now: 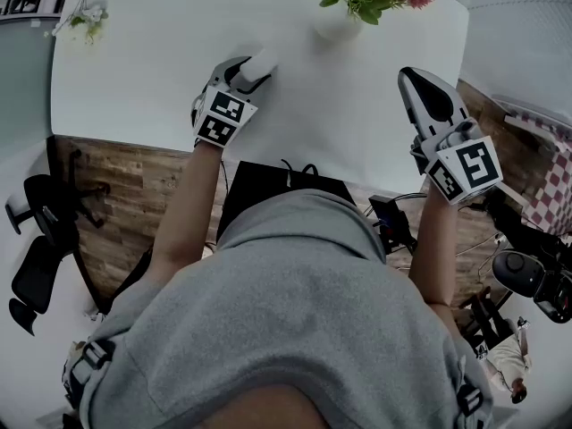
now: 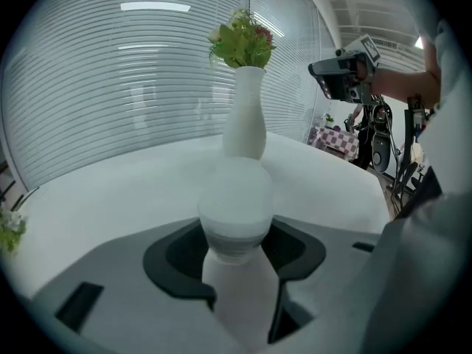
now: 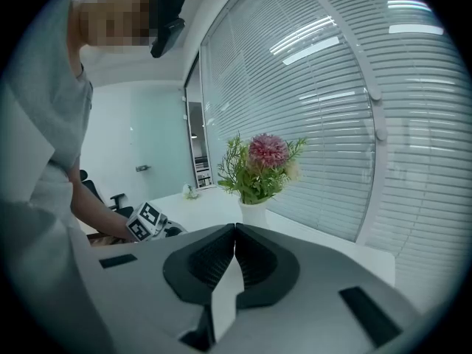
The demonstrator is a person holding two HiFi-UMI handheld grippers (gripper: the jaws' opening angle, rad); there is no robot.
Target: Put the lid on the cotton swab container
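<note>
Gripping the white cotton swab container by its sides, the left gripper holds it low at the table, left of the vase and nearer the person. The smooth round wall could slip or tip if the squeeze eases or the jaws tilt. No separate lid shows. Right of the vase, the right gripper hangs closed on nothing, so it must open before taking a lid, and a careless swing could topple the vase.
</note>
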